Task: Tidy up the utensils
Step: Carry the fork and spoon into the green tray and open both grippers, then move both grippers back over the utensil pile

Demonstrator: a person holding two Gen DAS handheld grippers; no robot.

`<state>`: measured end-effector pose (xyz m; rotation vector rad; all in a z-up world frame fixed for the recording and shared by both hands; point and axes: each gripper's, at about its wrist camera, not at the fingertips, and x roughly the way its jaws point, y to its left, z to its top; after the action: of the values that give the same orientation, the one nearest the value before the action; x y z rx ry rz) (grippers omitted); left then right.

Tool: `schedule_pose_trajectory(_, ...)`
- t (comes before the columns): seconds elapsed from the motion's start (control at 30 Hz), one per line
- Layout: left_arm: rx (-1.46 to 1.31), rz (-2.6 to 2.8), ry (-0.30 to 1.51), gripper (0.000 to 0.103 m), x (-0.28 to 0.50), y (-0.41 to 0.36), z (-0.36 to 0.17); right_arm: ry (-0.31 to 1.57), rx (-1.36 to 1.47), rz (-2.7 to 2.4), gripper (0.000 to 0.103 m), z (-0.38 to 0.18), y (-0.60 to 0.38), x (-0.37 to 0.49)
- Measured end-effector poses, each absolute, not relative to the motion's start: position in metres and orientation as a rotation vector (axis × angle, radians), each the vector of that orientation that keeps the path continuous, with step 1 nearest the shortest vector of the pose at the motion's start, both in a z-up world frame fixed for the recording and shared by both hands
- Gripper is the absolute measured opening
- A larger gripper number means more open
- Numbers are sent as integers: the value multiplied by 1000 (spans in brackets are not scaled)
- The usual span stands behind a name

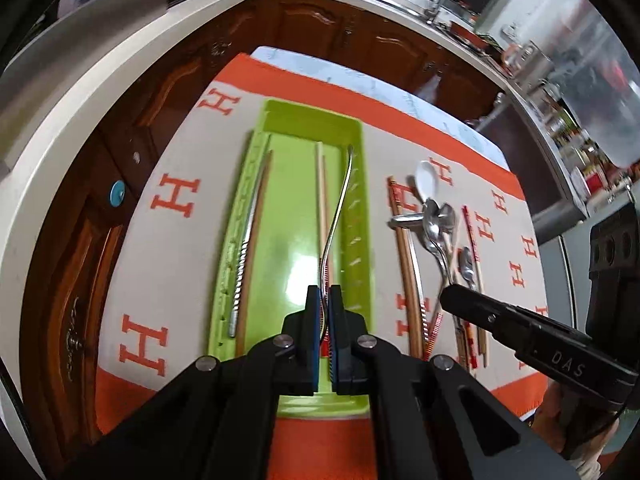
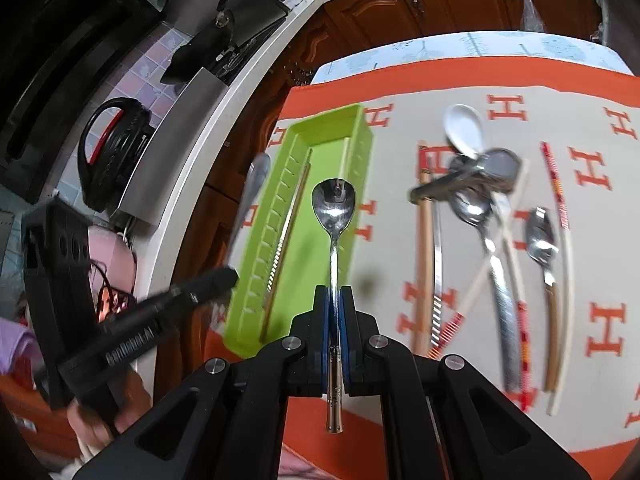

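My left gripper (image 1: 325, 292) is shut on a thin metal spoon (image 1: 340, 208), seen edge-on and hanging over the green tray (image 1: 312, 110). The tray holds a metal chopstick (image 1: 244, 256) beside a wooden one at its left side, and a pale chopstick (image 1: 320, 184) in the middle. My right gripper (image 2: 333, 292) is shut on the handle of a second metal spoon (image 2: 333, 204), whose bowl hovers over the right wall of the tray (image 2: 320, 120). The left gripper (image 2: 234, 274) shows blurred left of the tray.
Loose utensils lie on the orange-and-beige H-patterned cloth (image 2: 600, 272) right of the tray: a white ceramic spoon (image 2: 464, 128), metal spoons (image 2: 540, 236), wooden and red-patterned chopsticks (image 2: 556, 180). Wooden cabinets (image 1: 360, 32) and a white counter (image 1: 80, 92) curve around the table.
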<state>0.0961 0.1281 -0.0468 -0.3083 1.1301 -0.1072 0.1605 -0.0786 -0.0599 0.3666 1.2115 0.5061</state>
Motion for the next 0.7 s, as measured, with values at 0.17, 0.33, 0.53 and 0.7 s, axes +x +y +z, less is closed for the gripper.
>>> schedule_pose_trajectory(0.17,-343,-70,1144,1,106,136,-67,1255,365,505,4,-73,-39,182)
schedule_pose_trajectory(0.33,-347,-50,1170,2,113,139,-82,1299,362,482,5,-94,-13,198)
schedule_pose_trajectory(0.53,-267,-29,1126,36,110,134,-72,1321,355,474,9,-109,-6,202)
schedule_pose_trajectory(0.7,-254,-17,1105,61,103,137,-62,1295,333,460,14,-102,-18,194)
